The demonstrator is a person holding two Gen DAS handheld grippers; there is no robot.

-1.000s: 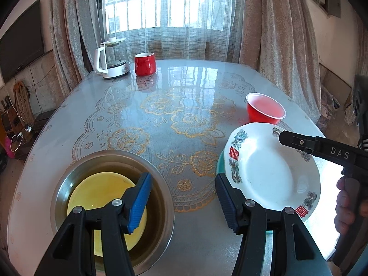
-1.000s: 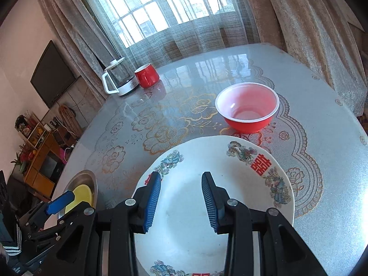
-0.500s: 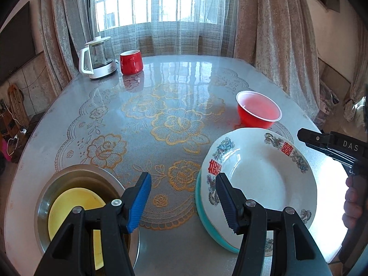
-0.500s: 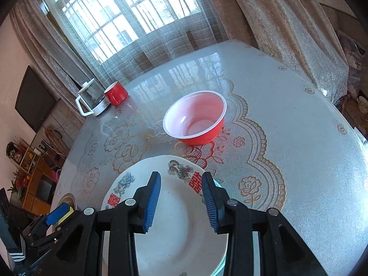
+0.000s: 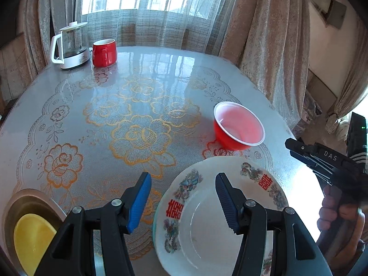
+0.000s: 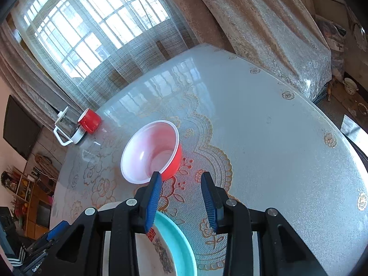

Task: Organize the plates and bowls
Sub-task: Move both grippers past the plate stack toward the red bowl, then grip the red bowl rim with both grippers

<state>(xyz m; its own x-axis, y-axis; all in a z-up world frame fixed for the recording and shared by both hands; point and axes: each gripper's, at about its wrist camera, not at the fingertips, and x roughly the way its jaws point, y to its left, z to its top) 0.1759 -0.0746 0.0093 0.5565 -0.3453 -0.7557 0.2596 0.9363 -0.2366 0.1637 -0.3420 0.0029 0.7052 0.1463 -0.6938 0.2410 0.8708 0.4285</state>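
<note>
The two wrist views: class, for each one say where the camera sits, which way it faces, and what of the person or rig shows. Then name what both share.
Left wrist: on the left gripper, angled down over the white patterned plate toward the window; shows its own fingers, the right gripper and the hand holding it.
Right wrist: on the right gripper, tilted, facing the red bowl; shows its own fingers and part of the left gripper.
Shared: red bowl, plate, red mug, glass kettle.
</note>
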